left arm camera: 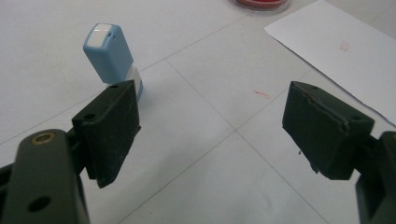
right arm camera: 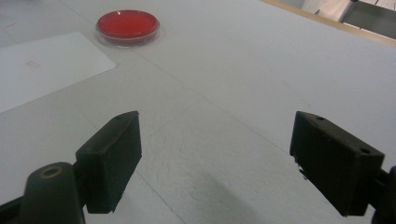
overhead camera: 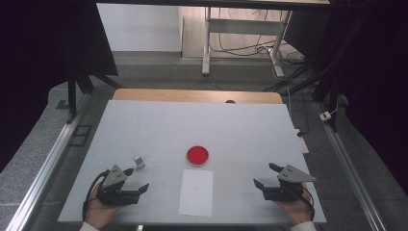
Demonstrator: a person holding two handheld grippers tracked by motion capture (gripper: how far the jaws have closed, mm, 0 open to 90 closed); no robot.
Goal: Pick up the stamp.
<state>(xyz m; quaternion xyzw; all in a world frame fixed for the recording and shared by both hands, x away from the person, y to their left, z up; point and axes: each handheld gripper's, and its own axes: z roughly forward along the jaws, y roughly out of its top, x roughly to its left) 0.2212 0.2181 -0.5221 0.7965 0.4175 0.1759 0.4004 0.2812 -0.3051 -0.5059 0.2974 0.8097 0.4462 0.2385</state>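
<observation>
A small light-blue stamp (overhead camera: 139, 161) stands tilted on the white table, just beyond my left gripper (overhead camera: 135, 180). In the left gripper view the blue stamp (left arm camera: 112, 58) rises behind the left jaw, and the left gripper (left arm camera: 210, 126) is open with nothing between its jaws. A round red ink pad dish (overhead camera: 197, 155) sits at mid-table, with a white sheet of paper (overhead camera: 196, 192) in front of it. My right gripper (overhead camera: 265, 175) rests near the front right, open and empty. In the right gripper view the red dish (right arm camera: 127, 25) and the paper (right arm camera: 42, 65) lie far left of the right gripper (right arm camera: 215, 158).
The white table top (overhead camera: 240, 130) has a wooden edge (overhead camera: 192, 95) at the back. Metal rails (overhead camera: 53, 159) run along both sides. A desk frame with cables (overhead camera: 250, 43) stands on the floor behind.
</observation>
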